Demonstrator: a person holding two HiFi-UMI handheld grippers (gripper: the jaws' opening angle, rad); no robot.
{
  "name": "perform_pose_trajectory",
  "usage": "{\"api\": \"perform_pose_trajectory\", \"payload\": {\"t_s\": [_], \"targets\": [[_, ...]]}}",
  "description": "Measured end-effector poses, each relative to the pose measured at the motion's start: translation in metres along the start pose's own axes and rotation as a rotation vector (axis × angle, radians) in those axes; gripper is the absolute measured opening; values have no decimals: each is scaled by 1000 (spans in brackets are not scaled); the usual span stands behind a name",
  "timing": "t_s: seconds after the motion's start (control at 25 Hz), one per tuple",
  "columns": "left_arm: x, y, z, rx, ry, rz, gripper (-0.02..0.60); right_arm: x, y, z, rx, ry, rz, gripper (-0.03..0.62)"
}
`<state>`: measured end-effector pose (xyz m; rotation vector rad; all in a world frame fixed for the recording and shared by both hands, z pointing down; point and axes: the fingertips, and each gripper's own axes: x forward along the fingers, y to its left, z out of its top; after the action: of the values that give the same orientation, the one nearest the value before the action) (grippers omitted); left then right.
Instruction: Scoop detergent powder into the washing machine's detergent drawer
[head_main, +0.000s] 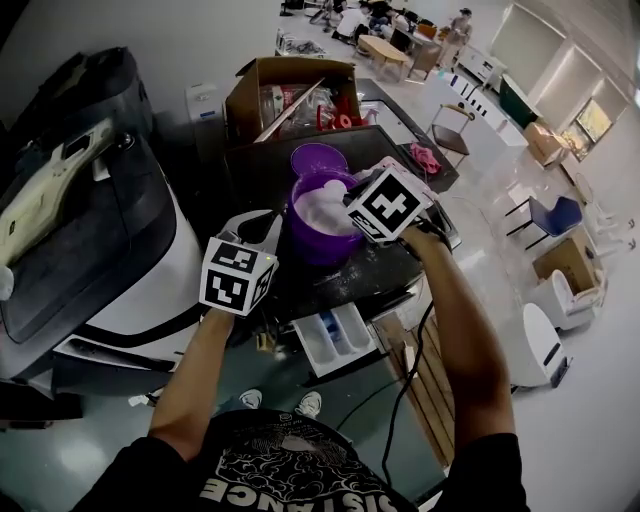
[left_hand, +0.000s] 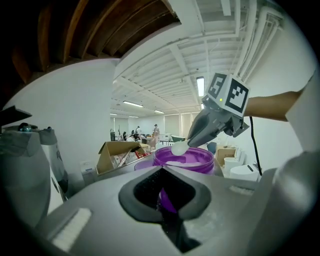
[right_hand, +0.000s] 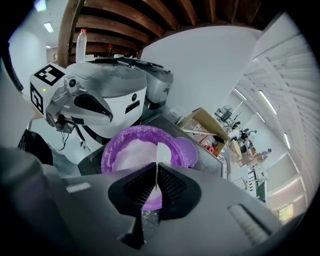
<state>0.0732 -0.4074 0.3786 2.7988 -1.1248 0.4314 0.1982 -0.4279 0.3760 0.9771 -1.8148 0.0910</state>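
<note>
**Left tongs** (left_hand: 165, 194): pressed onto the near wall of the purple tub (head_main: 314, 246), with purple showing between the pads. They act as the steadying hold.

**Right tongs** (right_hand: 156, 186): pinching the thin handle of the white spoon (left_hand: 179, 147) edge-on. The spoon bowl sits at the tub's rim, over the powder.

**Purple tub**: upright on the dark bench (head_main: 372, 272), well filled with white detergent powder (head_main: 322, 208). Its purple lid (head_main: 318, 158) lies just behind it.

**Detergent drawer** (head_main: 322, 352): pulled open below the bench's front edge, nearer the person than the tub and lower. Its compartments show in the head view, but which one takes powder cannot be told.

**Also present**: open cardboard box (head_main: 285, 95) behind the lid.

**Step in hand (judged)**: loading the spoon, with no powder carried to the drawer yet.

**Handling notes (judged)**
- Keep the left grip firm so the tub does not skid or tip as the spoon digs in.
- Take a modest, level load rather than a heaped one.
- The handle is thin and gripped edge-on, so it may twist; keep the bowl facing up through the lift.
- Carry the load forward and down over the bench edge slowly, then tip only once the bowl is over a drawer compartment.
- Spilled powder on the bench or floor is the main risk
</note>
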Motion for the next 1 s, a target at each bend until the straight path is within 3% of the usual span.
{"api": "perform_pose_trajectory", "payload": {"t_s": [0.52,1.0], "targets": [[-4,-2,9,-21,-9,38,0,40,-9,-30,-78,280,59,38],[-6,-11,6,1,5,18,0,49,8,-34,73,379,186,38]]}}
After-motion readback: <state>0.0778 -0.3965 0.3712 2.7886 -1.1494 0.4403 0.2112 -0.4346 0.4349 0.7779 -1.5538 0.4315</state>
